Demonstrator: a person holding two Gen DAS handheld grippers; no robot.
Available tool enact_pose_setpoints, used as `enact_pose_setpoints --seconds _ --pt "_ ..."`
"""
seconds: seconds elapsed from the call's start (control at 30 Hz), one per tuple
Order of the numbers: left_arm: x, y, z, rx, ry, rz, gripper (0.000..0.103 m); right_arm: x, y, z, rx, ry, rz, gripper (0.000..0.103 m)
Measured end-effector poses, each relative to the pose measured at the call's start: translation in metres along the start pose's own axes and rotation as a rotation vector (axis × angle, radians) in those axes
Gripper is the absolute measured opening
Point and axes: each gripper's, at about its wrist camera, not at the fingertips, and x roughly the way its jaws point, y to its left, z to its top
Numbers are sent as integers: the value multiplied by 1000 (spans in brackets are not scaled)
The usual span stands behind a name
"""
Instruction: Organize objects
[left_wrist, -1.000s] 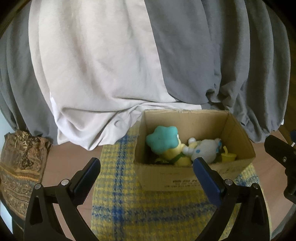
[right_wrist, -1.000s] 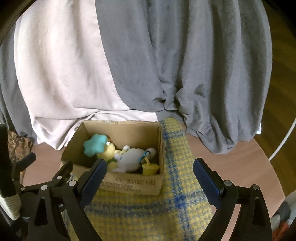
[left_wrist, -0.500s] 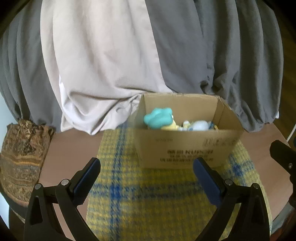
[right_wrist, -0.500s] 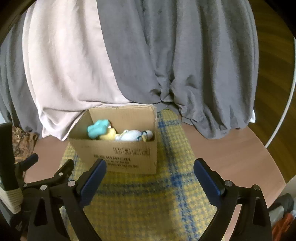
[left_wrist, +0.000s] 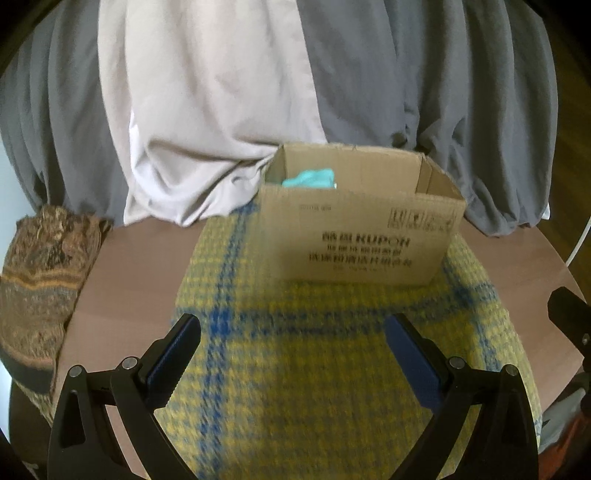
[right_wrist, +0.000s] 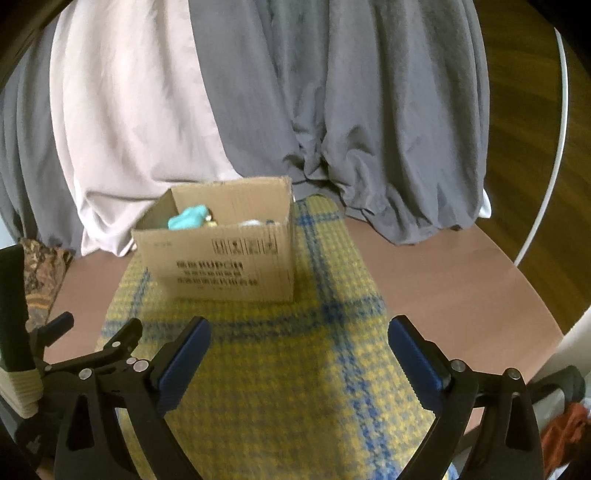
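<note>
A cardboard box (left_wrist: 360, 236) stands on a yellow-and-blue plaid cloth (left_wrist: 332, 369) that covers the middle of a round brown desk (left_wrist: 125, 280). The box sits toward the far edge of the cloth, open at the top, its printed long side facing both cameras.

In the left wrist view only the top of a teal plush (left_wrist: 309, 178) shows above the near wall, at the left end of the box. The right wrist view looks in from a little further right: the same teal plush (right_wrist: 187, 218) lies at the left end, with a sliver of something pale (right_wrist: 251, 222) beside it along the near wall; what it is cannot be told.

The left gripper (left_wrist: 295, 354) hangs over the near part of the cloth, its blue-padded fingers (left_wrist: 173, 350) wide apart with nothing between them. The right gripper (right_wrist: 299, 354) is likewise spread wide and empty, well short of the box (right_wrist: 221, 254). The left gripper also shows at the lower left of the right wrist view.

Behind the desk hang grey and pale drapes (left_wrist: 221, 92). A patterned brown fabric (left_wrist: 40, 273) lies over the desk's left edge.
</note>
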Motion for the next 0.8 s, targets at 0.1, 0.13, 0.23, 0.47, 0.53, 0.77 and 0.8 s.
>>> enact_pose_setpoints --seconds 0.1,0.13,0.23,0.47,0.53,0.77,0.8 --pt "1 -1 -18 3 30 -2 102 -1 -2 -15 -9 20 1 97" --pt "1 -2 -24 8 38 0 102 -2 -3 -19 -10 25 -1 97" --pt "1 -2 -39 12 47 18 102 -4 -2 -31 -29 25 -5 97" --pt "-5 3 -65 -7 33 60 102 -9 -5 -48 -39 24 -8 97" --pt "-8 5 -70 -14 35 53 102 -9 -4 -52 -35 32 1 97" --pt "-13 5 -85 -20 42 43 102 -5 -4 -69 -27 66 22 97" --pt "-13 5 -87 -17 45 42 102 -4 -4 -71 -25 72 24 97"
